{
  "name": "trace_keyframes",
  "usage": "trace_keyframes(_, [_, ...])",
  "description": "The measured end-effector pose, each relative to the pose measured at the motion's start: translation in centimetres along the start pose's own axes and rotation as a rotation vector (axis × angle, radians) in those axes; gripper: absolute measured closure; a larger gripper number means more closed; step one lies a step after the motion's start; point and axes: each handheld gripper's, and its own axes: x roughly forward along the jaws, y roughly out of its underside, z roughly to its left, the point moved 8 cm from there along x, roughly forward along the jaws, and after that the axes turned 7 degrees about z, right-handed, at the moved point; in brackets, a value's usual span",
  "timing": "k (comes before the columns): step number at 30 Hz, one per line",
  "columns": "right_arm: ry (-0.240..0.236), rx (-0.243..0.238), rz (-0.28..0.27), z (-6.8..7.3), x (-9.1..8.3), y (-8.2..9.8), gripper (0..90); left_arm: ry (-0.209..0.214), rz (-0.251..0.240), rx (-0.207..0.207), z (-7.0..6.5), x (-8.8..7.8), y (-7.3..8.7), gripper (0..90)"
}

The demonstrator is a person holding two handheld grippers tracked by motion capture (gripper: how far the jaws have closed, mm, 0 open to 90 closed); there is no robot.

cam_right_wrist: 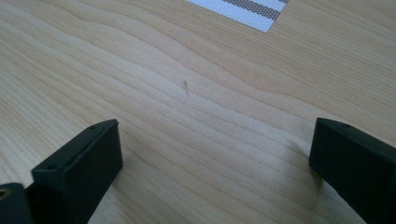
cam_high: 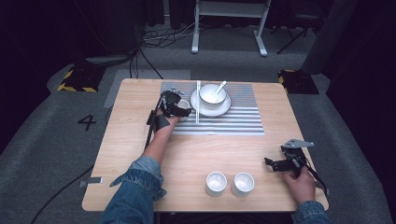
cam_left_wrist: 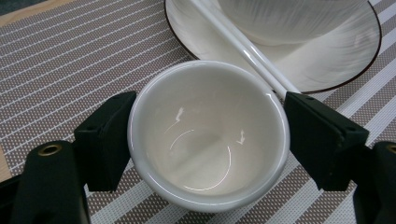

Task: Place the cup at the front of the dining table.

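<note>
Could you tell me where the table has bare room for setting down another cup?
Bare wood lies between the striped placemat and the two cups at the near edge, and in front of the open right gripper. It is crowded where the left gripper brackets a cup beside the chopsticks and plate.

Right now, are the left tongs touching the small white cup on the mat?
Touching. The left gripper view shows both black jaws of the left tongs pressed against the small white cup's rim, with no gap.
</note>
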Motion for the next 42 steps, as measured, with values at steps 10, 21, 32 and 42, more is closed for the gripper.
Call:
trace_keyframes(10, [0.0,0.0,0.0,0.0,0.0,0.0,2.7,-0.019,-0.071,0.015,-1.1,-3.4,-0.4,20.3])
trace_keyframes(21, [0.0,0.0,0.0,0.0,0.0,0.0,2.7,-0.016,-0.066,0.055,-2.3,-7.6,0.9,21.7])
trace_keyframes(32, [0.0,0.0,0.0,0.0,0.0,0.0,2.7,0.011,-0.047,0.08,-3.2,-10.5,2.7,22.4])
trace_keyframes(42, [0.0,0.0,0.0,0.0,0.0,0.0,2.7,0.04,-0.019,0.117,-4.6,-13.2,5.2,19.8])
